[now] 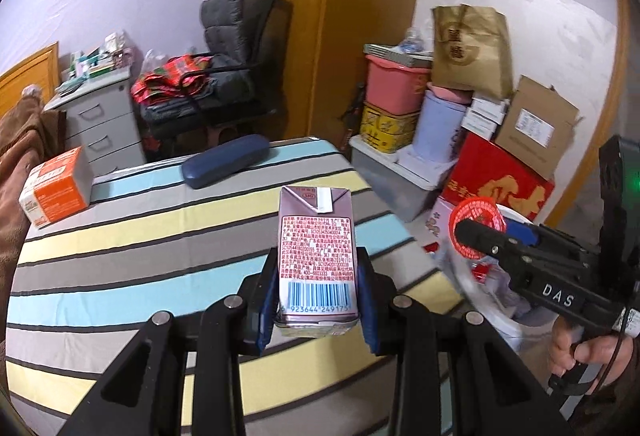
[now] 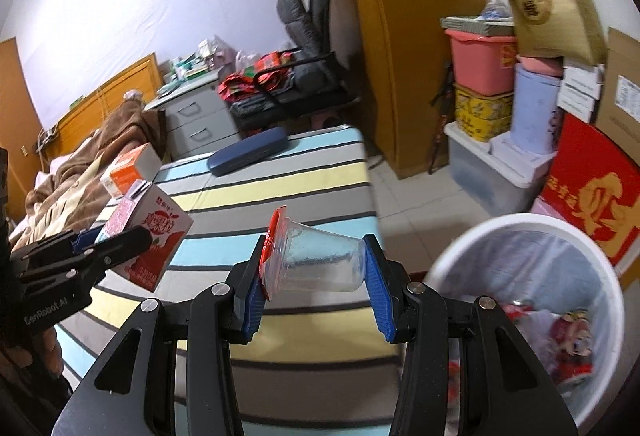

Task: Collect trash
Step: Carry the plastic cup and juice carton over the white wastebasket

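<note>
Carton (image 1: 316, 256) sits clamped in left tool (image 1: 318, 300); right tool (image 2: 316, 272) grips sideways cup (image 2: 320, 260).

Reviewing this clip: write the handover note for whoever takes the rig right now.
Left gripper: shut on the drink carton, held above the striped table.
Right gripper: shut on the clear plastic cup, held sideways with its red lid against the left finger, near the table's edge.
White bin: on the floor to the right, lined, already holding some red wrappers.
Done: both pieces picked up.
Left: carry each over the bin and release.
An orange box and a blue case remain on the table; whether they count as trash is unclear.
</note>
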